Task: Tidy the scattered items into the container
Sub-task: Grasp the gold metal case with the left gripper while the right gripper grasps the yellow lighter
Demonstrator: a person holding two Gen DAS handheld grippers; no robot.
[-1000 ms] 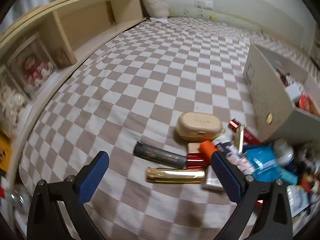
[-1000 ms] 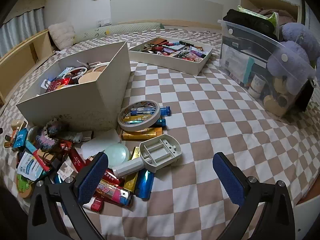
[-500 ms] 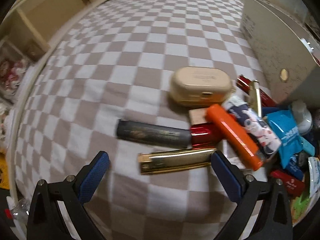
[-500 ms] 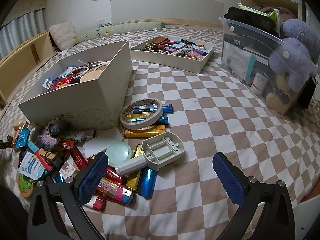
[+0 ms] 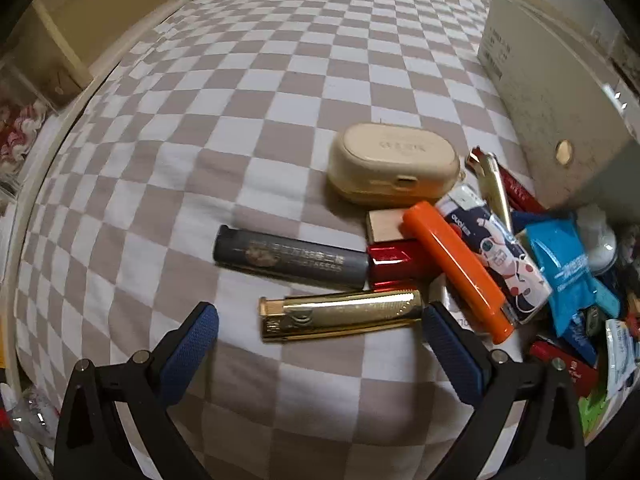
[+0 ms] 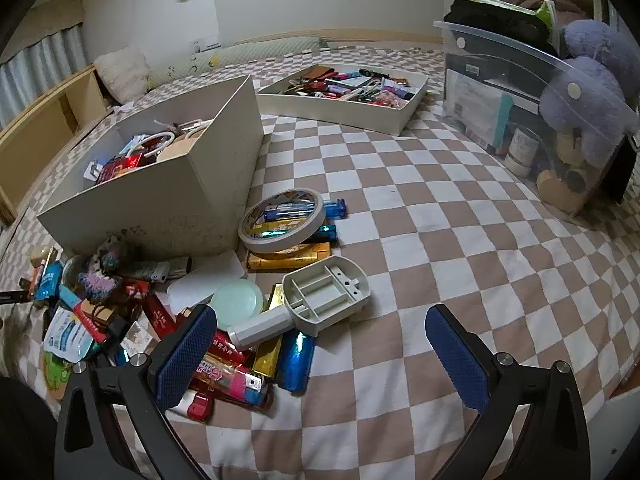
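Observation:
My left gripper is open and low over the checkered bed, its fingers either side of a gold lighter. Behind it lie a grey lighter, a red lighter, an orange lighter and a beige case. The beige box stands at the right. My right gripper is open and empty, above a grey handled tray, a tape roll and a pile of lighters. The box holds several items.
A shallow white tray of small items lies behind the box. A clear bin with a purple plush toy stands at the right. A wooden shelf runs along the bed's left side. More packets crowd the right.
My left gripper has moved down and closer to the gold lighter, which now lies between its fingers. My right gripper has barely moved.

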